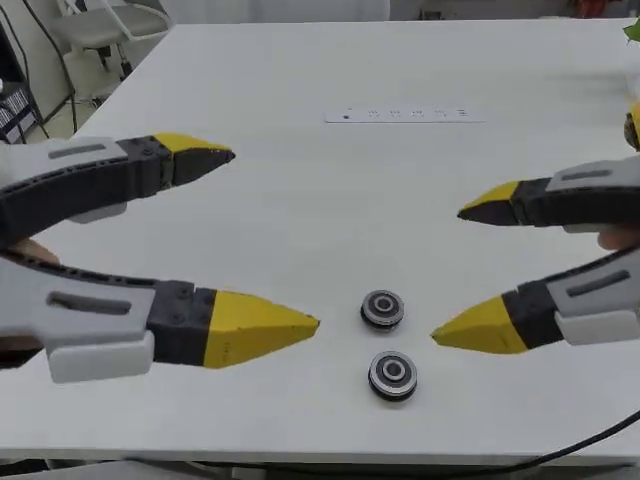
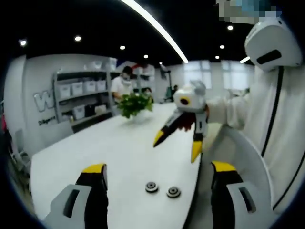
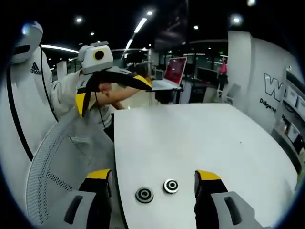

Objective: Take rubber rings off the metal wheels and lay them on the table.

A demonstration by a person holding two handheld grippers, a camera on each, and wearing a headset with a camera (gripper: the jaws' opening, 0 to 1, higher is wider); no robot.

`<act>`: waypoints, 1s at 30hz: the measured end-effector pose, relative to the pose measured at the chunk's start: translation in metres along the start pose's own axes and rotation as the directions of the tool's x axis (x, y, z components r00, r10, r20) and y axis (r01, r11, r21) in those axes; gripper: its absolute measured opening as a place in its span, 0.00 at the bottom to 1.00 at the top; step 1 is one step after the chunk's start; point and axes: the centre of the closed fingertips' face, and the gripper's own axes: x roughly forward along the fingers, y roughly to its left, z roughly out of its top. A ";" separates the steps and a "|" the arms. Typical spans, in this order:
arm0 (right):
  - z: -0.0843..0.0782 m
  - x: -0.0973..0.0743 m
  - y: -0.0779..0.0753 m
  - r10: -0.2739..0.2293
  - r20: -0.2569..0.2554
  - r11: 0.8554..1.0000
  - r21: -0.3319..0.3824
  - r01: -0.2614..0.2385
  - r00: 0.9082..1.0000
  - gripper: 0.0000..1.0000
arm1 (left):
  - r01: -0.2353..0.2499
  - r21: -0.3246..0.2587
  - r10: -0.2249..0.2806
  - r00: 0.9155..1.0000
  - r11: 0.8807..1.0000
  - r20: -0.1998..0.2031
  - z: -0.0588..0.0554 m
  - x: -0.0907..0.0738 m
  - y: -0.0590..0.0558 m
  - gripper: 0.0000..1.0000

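In the lower middle of the head view, on the white table (image 1: 300, 70), two small metal wheels lie flat, close together but not touching: the upper wheel (image 1: 382, 309) and, just below it and a little to the right, the lower wheel (image 1: 392, 375); each has a bright hub inside a dark outer ring (image 1: 372, 377), probably the rubber, though it is too small to be sure; the left gripper (image 1: 272, 240) reaches in from the left edge with its yellow-tipped jaws spread wide and nothing between them, its lower tip pointing at the upper wheel from near by, apart from it; the right gripper (image 1: 448, 273) reaches in from the right edge, jaws likewise spread and empty, its lower tip just right of the upper wheel without touching; a pale strip (image 1: 403, 114) with small marks lies on the table at upper centre, a chair (image 1: 100, 25) stands at upper left, and a dark cable (image 1: 600, 440) crosses the lower right corner; in the left gripper view both wheels sit at lower centre between the parted jaws, with a green plant (image 2: 134, 104) farther up the table; in the right gripper view the wheels lie at bottom centre near the table's edge, and a laptop (image 3: 174, 71) with a red screen stands at upper middle.
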 end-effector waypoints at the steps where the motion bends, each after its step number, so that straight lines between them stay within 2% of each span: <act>1: 0.005 0.002 -0.001 0.010 0.009 1.000 -0.002 -0.010 1.000 0.68 | 0.007 0.010 -0.007 1.000 1.000 0.000 0.002 0.002 0.001 0.92; 3: 0.007 0.008 -0.005 0.005 0.002 1.000 -0.026 -0.005 1.000 0.66 | 0.007 0.032 -0.007 1.000 0.999 0.011 0.009 0.005 0.008 0.91; 5: 0.006 0.015 -0.008 0.006 -0.007 0.998 -0.055 -0.006 1.000 0.65 | -0.006 0.054 0.003 0.998 0.999 0.057 0.023 0.010 0.016 0.91; 8: 0.003 0.022 -0.009 0.027 0.026 0.999 -0.038 -0.026 0.999 0.62 | -0.002 0.081 -0.006 0.995 0.997 0.104 0.035 0.017 0.021 0.89; 12: -0.004 0.026 -0.011 0.031 0.073 0.999 -0.028 -0.029 0.997 0.50 | 0.003 0.093 -0.015 0.991 0.996 0.129 0.038 0.030 0.024 0.89; 14: -0.009 0.027 -0.012 0.033 0.093 0.999 -0.004 -0.033 0.995 0.48 | 0.017 0.101 -0.031 0.989 0.995 0.141 0.036 0.036 0.022 0.88; 18: -0.023 0.030 -0.014 0.042 0.110 0.998 0.033 -0.046 0.993 0.46 | 0.074 0.112 -0.090 0.985 0.991 0.147 0.021 0.051 0.012 0.80; 20: -0.029 0.031 -0.010 0.069 0.124 0.993 0.091 -0.080 0.990 0.44 | 0.146 0.085 -0.158 0.976 0.986 0.153 0.013 0.058 0.000 0.77; 21: -0.036 0.032 -0.008 0.082 0.108 0.990 0.101 -0.093 0.991 0.44 | 0.180 0.072 -0.189 0.971 0.981 0.147 0.007 0.063 -0.006 0.76; 23: -0.046 0.034 -0.002 0.104 0.080 0.991 0.080 -0.110 0.991 0.44 | 0.195 0.073 -0.203 0.972 0.978 0.117 -0.007 0.071 -0.008 0.72; 26: -0.062 0.038 0.003 0.133 0.039 0.986 0.095 -0.137 0.990 0.39 | 0.225 0.076 -0.230 0.971 0.971 0.061 -0.027 0.079 -0.014 0.68; 30: -0.080 0.044 0.005 0.146 -0.007 0.982 0.119 -0.144 0.989 0.38 | 0.218 0.065 -0.221 0.974 0.974 0.043 -0.048 0.092 -0.018 0.62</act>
